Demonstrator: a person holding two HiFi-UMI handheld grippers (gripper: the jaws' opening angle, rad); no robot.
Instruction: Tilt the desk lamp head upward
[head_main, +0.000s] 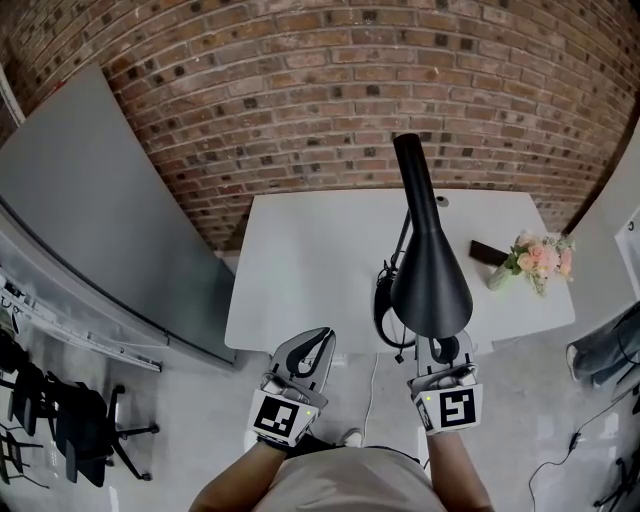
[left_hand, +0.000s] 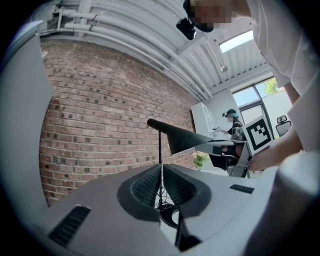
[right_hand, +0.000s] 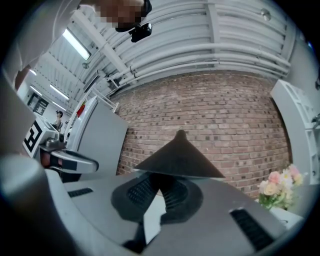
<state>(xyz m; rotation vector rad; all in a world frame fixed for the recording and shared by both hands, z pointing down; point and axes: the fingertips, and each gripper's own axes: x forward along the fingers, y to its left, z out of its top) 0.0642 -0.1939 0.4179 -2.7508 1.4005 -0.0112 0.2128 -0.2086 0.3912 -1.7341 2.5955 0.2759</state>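
A black lamp head (head_main: 430, 270) against a white table (head_main: 300, 270), backed by a wall (head_main: 300, 70) of red-brown brick flecked with darker bricks. Pink and cream flowers (head_main: 542, 258) with green leaves add colour at the table's right. The grey left gripper (head_main: 322, 338) and right gripper (head_main: 447, 350) bear black-and-white square markers. At left, a plain grey panel (head_main: 100, 220).

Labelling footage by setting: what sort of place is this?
Probably an office or studio workspace: a bare brick wall, a white table with a desk lamp, black office chairs at the side, and exposed ceiling pipes.
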